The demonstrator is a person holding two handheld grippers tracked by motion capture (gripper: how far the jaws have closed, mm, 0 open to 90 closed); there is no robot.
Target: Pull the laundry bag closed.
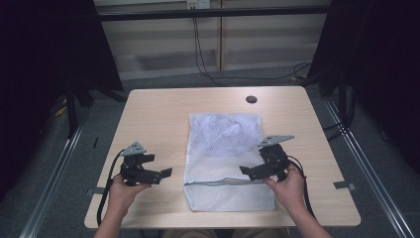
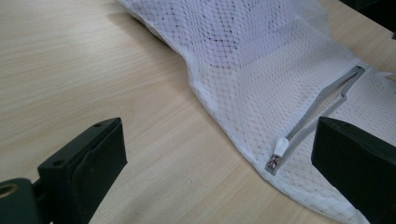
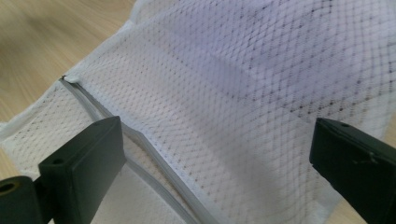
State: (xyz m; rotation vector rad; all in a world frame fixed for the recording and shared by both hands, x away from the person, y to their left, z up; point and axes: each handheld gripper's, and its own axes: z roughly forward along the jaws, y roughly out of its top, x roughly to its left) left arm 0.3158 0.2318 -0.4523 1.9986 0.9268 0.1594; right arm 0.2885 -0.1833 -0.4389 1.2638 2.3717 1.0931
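Both wide-open, the left gripper and right gripper are flanking the mesh bag, probably lining up on its zipper.

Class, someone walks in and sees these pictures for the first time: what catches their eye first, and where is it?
A white mesh laundry bag lies flat in the middle of the wooden table, its grey zipper running across the near end. An open black tool flanks it on each side: the left tool beside it, the right tool over its edge.
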